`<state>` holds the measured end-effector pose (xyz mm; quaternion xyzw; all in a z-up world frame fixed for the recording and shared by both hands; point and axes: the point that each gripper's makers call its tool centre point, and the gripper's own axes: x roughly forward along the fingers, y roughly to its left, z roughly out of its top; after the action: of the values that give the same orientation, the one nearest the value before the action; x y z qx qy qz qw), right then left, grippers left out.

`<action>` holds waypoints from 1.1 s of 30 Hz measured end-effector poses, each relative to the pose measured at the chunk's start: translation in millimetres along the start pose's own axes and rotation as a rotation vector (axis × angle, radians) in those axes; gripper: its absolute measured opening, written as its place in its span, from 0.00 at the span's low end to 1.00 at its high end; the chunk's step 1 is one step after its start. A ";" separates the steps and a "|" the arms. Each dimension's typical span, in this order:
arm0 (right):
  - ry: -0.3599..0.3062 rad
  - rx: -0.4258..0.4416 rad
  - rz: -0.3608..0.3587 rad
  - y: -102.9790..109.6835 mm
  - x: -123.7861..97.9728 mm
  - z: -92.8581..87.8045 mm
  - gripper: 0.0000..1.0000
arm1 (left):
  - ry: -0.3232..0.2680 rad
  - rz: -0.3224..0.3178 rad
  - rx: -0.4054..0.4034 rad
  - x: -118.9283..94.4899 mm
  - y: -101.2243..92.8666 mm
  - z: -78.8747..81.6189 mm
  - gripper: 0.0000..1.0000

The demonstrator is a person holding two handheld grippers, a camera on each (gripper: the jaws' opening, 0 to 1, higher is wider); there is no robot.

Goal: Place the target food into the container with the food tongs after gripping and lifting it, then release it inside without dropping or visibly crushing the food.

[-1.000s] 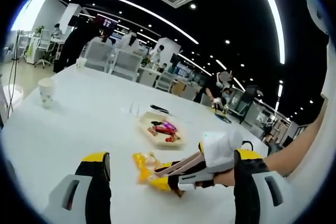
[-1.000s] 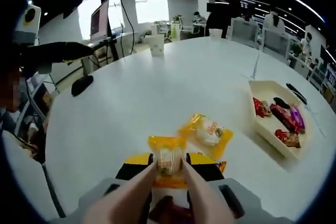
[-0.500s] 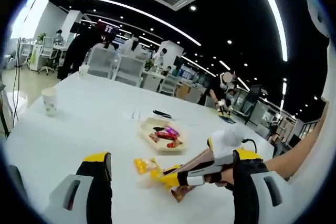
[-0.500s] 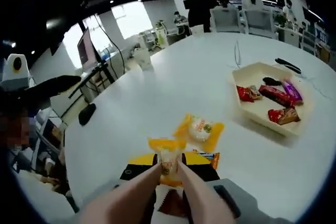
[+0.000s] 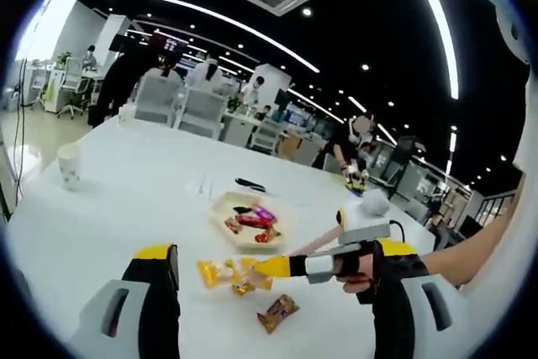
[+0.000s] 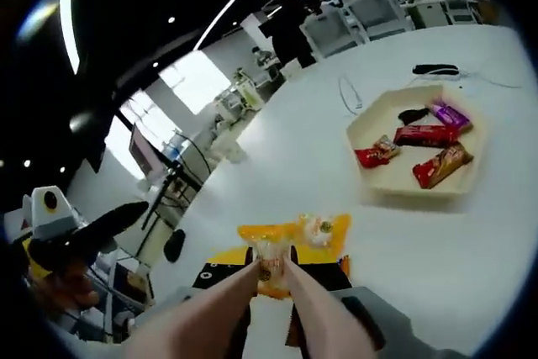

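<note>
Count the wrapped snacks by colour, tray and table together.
Yellow packets: 2, one in the tongs, one on the table
Red bars: 2, in the tray
Orange-brown bars: 2, one in tray, one on table
Purple bar: 1
Black item: 1
Total: 8

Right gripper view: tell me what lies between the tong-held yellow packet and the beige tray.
In the right gripper view, a second yellow packet lies just past the held yellow packet; beyond it, bare white table reaches the tray.
</note>
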<state>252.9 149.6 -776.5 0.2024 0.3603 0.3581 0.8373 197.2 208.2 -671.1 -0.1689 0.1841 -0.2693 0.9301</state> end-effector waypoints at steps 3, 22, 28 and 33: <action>-0.040 0.120 0.033 4.2 -6.7 9.7 0.17 | -0.005 -0.011 0.004 0.8 0.4 3.4 0.96; -0.127 -0.087 -0.074 -7.2 -53.7 54.3 0.18 | 0.008 -0.040 0.007 3.2 4.3 -12.8 0.98; -0.137 -0.221 -0.158 -23.9 -71.6 75.9 0.18 | 0.020 -0.046 0.001 4.4 2.9 -14.3 0.98; -0.163 -0.286 -0.212 -34.2 -85.4 88.8 0.18 | -0.002 -0.038 0.013 -1.2 -3.3 -3.8 0.99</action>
<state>293.5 56.1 -699.3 0.0707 0.2562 0.2977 0.9169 193.2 205.5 -672.7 -0.1667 0.1784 -0.2881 0.9259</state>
